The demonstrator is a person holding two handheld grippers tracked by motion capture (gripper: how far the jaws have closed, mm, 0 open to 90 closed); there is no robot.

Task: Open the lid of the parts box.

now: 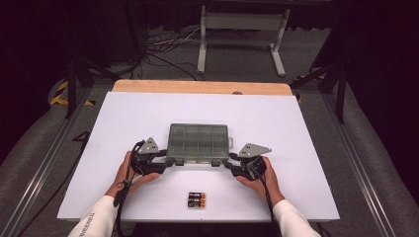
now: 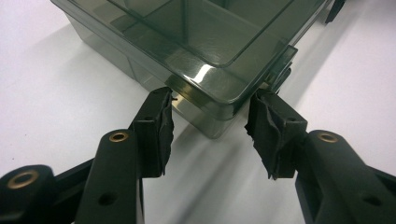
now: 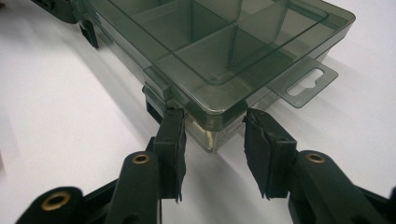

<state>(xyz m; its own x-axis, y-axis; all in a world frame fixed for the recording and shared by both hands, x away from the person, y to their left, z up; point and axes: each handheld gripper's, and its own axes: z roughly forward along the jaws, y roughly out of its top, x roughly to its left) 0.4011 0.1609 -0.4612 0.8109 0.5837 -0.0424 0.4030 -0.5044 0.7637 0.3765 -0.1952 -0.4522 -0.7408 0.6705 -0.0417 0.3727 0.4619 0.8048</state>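
At the left of the high view, the left gripper is set against the near left corner of a smoky transparent compartment box, which lies closed at the middle of the white desk. In the left gripper view the jaws are spread wide, straddling that corner, with the padded fingertips just beside the plastic and nothing clamped. At lower centre of the high view, 3 batteries lie near the desk's front edge, well apart from the box. At the right, the right gripper is placed at the near right corner. In the right gripper view its jaws are likewise wide, flanking the corner, beside a dark latch and near the hang tab.

2 risks are judged. If only 1 side is closed first, the light box could be pushed and spun on the smooth desk. If the latches are pried unevenly, the lid could be twisted or the pads could slip off the slick rim.
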